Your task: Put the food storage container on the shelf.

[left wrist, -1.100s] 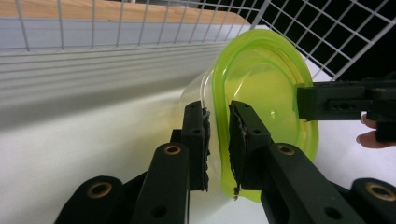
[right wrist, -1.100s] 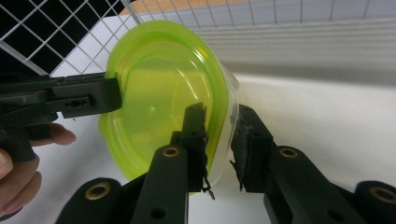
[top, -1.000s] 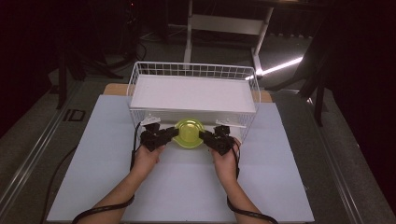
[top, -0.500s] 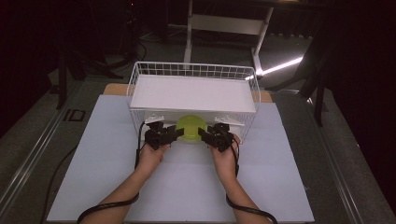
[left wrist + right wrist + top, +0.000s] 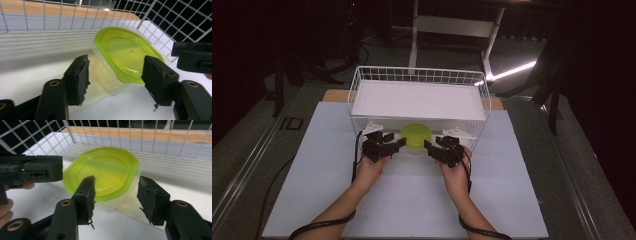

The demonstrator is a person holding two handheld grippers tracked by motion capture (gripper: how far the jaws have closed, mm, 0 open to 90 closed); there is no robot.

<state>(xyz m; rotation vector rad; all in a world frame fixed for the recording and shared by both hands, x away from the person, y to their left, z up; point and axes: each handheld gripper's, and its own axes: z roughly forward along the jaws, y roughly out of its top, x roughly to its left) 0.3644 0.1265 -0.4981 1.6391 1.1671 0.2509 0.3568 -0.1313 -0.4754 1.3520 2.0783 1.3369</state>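
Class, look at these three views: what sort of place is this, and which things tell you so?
Probably a recording studio or lab workspace, not a home: a white-covered table in a dark room, cables on the floor, and a hand-held left gripper and right gripper.

We're looking along the right gripper, and its two black jaws stand wide apart with nothing pinched between them. Just past them sits a clear plastic container with a lime-green lid, tilted a bit, resting on the white worktop. The left jaw overlaps the lid's near edge, though we can't tell if it touches. A white wire basket wall runs behind. The other gripper comes in from the left, fingers showing below it.
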